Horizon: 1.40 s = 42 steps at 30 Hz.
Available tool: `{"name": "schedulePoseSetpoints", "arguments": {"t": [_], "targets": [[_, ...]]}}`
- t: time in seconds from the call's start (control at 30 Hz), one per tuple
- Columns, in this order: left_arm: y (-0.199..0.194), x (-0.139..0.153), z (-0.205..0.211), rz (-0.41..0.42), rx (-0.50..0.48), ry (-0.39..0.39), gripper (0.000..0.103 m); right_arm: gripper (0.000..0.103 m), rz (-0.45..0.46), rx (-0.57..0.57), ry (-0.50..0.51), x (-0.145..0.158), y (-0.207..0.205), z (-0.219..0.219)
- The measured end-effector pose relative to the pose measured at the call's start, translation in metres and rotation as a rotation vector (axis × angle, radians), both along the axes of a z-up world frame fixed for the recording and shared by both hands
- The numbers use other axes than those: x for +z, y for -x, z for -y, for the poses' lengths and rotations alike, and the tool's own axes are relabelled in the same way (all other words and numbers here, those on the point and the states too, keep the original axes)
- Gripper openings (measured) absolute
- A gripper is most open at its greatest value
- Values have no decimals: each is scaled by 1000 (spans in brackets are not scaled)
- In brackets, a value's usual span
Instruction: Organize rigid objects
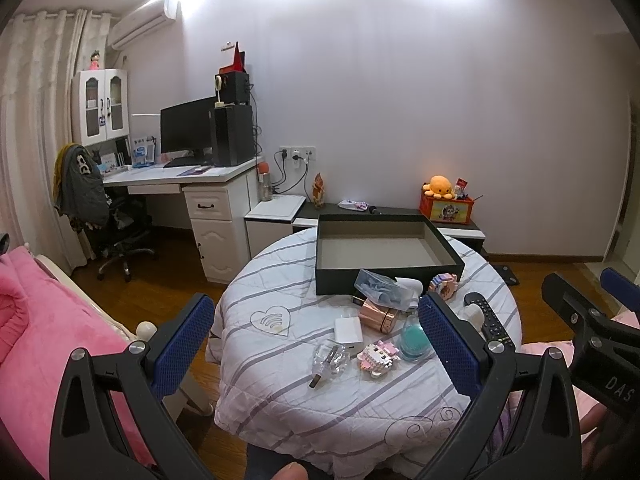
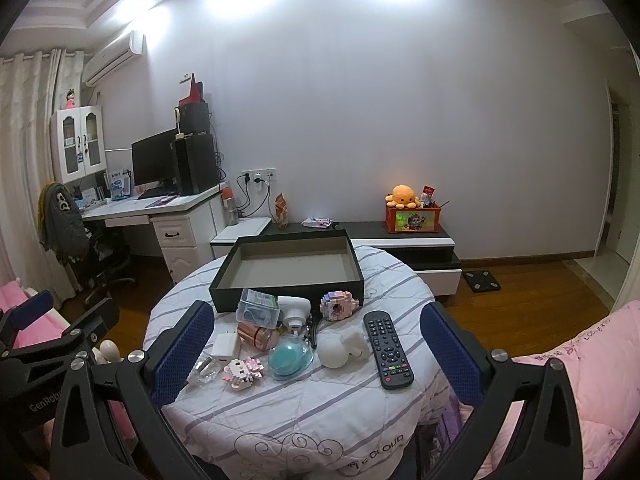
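A round table under a striped quilt [image 2: 288,408] carries an empty dark box [image 2: 288,268] at its far side. In front of the box lie a black remote [image 2: 387,349], a white charger [image 2: 226,345], a copper cylinder [image 2: 256,335], a teal dish [image 2: 289,357], a clear glass bottle [image 1: 329,361], two pink block figures [image 2: 243,371] [image 2: 339,305], a clear plastic case [image 2: 258,308] and white round pieces [image 2: 340,350]. My left gripper [image 1: 316,340] and right gripper [image 2: 316,344] both hover open above the table's near side, holding nothing.
A white desk [image 1: 188,176] with monitor and office chair [image 1: 116,224] stands at the left. A low cabinet [image 2: 400,240] with an orange toy box runs along the wall. Pink bedding [image 1: 36,320] lies left, and a pink quilt [image 2: 580,380] lies right. Wooden floor surrounds the table.
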State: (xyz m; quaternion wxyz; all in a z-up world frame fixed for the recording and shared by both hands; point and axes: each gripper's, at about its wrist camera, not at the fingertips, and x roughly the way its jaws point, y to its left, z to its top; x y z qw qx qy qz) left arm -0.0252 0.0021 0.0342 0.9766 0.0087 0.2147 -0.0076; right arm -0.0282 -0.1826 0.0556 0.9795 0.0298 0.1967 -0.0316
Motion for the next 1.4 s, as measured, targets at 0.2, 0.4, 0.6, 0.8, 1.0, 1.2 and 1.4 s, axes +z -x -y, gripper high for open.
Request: {"name": "schedulePoseSetpoints", "arguments": {"t": [0.2,0.4,0.6,0.8,1.0,1.2,1.4], "targets": [[0,0,0,1,0,-1,103,103,1,-1,1,0,1,0],[1,-1,0,-1,-1,2,103,103,0,2,-1,-1,0,0],[2,-3,0,0,-2,4,103,103,-1,0,-1,-1,3,1],[3,-4,1,0,-2,4,103,103,-2,1,-3,-2,2,1],[3,-4,0,-1,-2,6,103,103,-2,-4,-3,-2,3,3],[3,-4,-1,-1,-2,7,103,103,-12,-9,-9,-4,2,4],[3,-4,-1,0,-2,7,103,103,-18,-7,-11,-6,0,5]]}}
